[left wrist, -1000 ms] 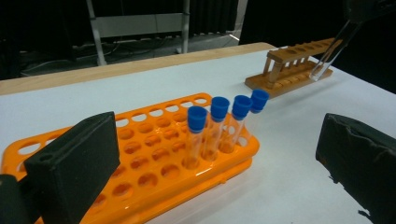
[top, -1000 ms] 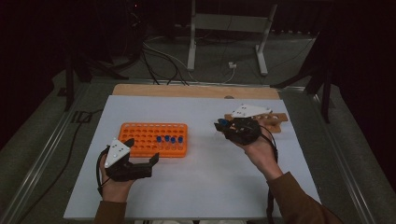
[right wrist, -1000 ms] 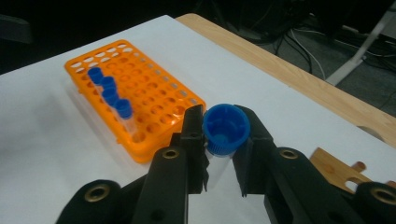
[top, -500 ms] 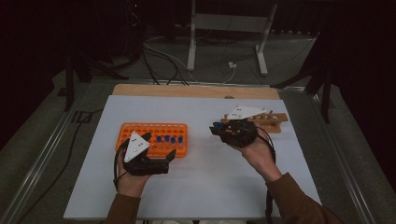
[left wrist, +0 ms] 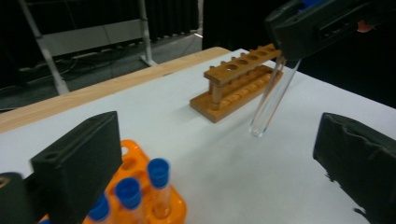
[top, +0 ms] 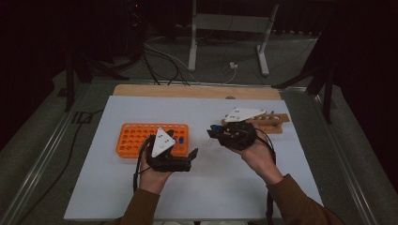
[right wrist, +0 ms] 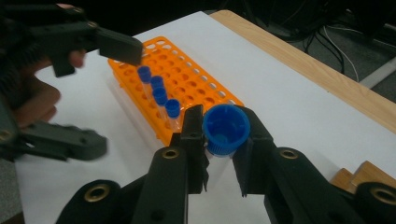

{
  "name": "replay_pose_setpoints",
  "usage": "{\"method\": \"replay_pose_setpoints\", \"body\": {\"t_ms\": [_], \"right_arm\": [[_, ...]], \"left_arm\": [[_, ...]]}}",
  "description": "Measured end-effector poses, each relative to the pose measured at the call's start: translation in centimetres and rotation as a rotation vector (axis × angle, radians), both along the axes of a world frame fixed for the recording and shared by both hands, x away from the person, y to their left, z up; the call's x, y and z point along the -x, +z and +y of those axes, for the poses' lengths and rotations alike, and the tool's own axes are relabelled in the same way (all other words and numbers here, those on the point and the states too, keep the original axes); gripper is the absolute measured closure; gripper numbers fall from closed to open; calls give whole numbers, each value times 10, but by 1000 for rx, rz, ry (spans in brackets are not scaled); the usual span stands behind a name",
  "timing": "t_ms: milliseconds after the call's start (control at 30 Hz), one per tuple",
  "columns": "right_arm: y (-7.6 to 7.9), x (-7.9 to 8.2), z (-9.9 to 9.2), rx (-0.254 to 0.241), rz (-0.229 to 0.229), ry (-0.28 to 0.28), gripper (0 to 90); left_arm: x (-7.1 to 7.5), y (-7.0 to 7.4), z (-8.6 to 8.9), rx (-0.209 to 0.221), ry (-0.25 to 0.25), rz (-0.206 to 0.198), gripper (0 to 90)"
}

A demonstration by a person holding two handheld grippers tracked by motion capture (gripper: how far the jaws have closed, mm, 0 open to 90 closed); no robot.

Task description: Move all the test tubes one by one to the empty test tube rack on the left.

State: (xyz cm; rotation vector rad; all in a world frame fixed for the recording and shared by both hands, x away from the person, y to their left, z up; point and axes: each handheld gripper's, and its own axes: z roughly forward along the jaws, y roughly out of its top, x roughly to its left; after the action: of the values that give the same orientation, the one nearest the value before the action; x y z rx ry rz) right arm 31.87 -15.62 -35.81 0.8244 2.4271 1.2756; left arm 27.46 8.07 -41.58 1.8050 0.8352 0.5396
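My right gripper is shut on a clear test tube with a blue cap, held off the table. In the high view that right gripper hovers between the orange rack and the wooden tube rack. The left gripper view shows the tube hanging slanted from the other hand's black jaws above the white mat. My left gripper is open wide with nothing in it, and in the high view the left gripper sits by the orange rack's right front corner, pointing at the tube. Several blue-capped tubes stand in the orange rack.
A white mat covers the table, with a wooden strip along its far edge. The wooden rack has open holes along its top. Cables and a metal stand lie on the dark floor beyond.
My left gripper has moved right, from the orange rack's front left to its right front corner, closer to the held tube. The right hand has stayed put.
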Motion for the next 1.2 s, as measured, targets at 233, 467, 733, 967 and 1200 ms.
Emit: {"method": "replay_pose_setpoints", "body": {"t_ms": [233, 467, 733, 967, 1200], "right_arm": [[3, 4, 5, -8, 8, 31, 755], [3, 7, 12, -10, 16, 56, 755], [1, 8, 15, -4, 20, 66, 754], [0, 8, 16, -9, 31, 69, 754], [5, 10, 8, -64, 3, 76, 569]], "left_arm": [[-4, -1, -18, -36, -47, 13, 85], [-5, -2, -28, -22, -74, 5, 387], [-5, -3, -33, 3, -131, -1, 700], [-2, -4, -36, -1, -164, -16, 778], [-6, -4, -32, -1, -135, -3, 784]]}}
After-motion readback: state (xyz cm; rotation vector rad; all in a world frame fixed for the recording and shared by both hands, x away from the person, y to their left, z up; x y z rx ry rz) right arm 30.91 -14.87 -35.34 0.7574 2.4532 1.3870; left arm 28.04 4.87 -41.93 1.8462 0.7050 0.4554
